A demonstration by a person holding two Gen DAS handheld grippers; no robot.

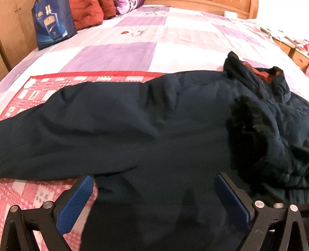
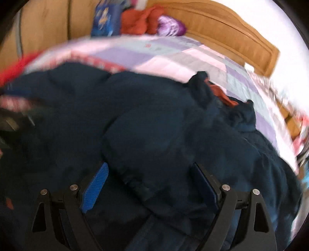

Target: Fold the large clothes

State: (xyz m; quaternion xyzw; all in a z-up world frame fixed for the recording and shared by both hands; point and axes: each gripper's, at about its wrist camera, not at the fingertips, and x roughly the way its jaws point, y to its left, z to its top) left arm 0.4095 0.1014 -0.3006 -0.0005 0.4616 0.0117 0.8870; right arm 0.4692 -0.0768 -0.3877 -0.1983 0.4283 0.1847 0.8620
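A large dark navy jacket (image 1: pixel 135 123) lies spread on a red checked mat (image 1: pixel 34 94) on the bed. Its collar with rust-orange lining (image 1: pixel 260 73) and black fur trim (image 1: pixel 249 135) are at the right. My left gripper (image 1: pixel 154 181) is open just above the jacket's near part, with nothing between its blue pads (image 1: pixel 75 202). In the right wrist view the same jacket (image 2: pixel 154 125) fills the frame, blurred. My right gripper (image 2: pixel 150 170) is open over a folded sleeve (image 2: pixel 139 146), with the cuff between its fingers.
The bed has a purple and white quilt (image 1: pixel 154 42). A blue gift bag (image 1: pixel 52 23) and red cushions (image 1: pixel 88 13) sit at the far left corner. A wooden headboard (image 1: pixel 202 5) is at the back, and a wooden cabinet (image 1: pixel 297 56) at the right.
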